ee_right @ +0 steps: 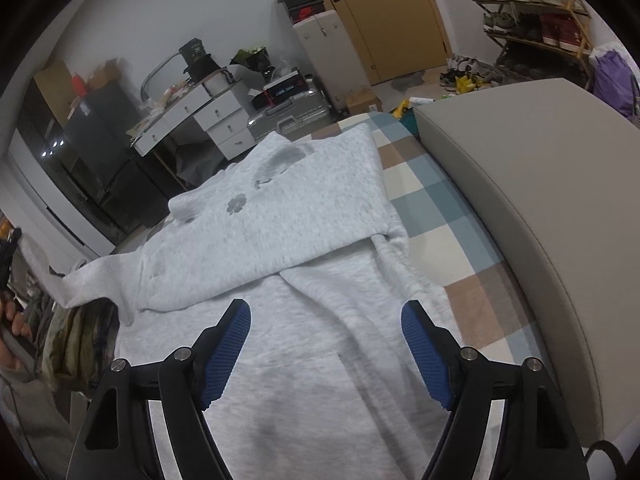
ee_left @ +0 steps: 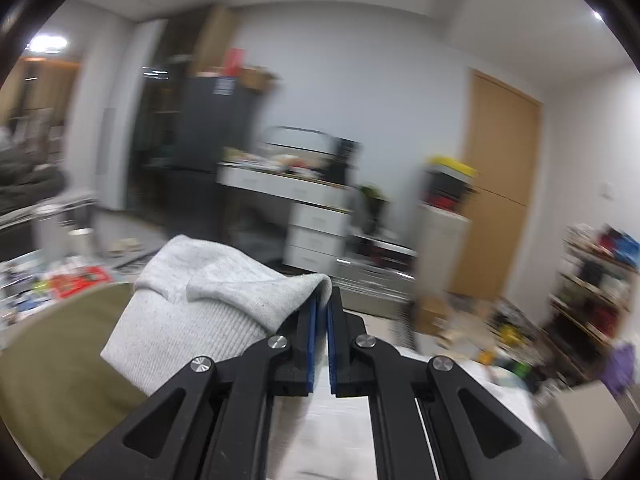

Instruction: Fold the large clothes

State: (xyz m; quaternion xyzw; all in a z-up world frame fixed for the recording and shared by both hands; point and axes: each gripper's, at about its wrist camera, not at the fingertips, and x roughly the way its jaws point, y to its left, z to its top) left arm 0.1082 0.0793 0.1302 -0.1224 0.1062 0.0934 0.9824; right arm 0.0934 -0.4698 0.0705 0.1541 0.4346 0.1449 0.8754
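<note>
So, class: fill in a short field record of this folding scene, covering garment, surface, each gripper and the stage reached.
garment: light grey sweatshirt, spread out, top part folded over the body
surface: checked bedcover, beside a beige headboard
left gripper: shut on a ribbed cuff of grey fabric, lifted off the bed
right gripper: open, above the sweatshirt, holding nothing
stage: partly folded, one sleeve trails off the bed's edge
clutter: desk and shoe rack behind
</note>
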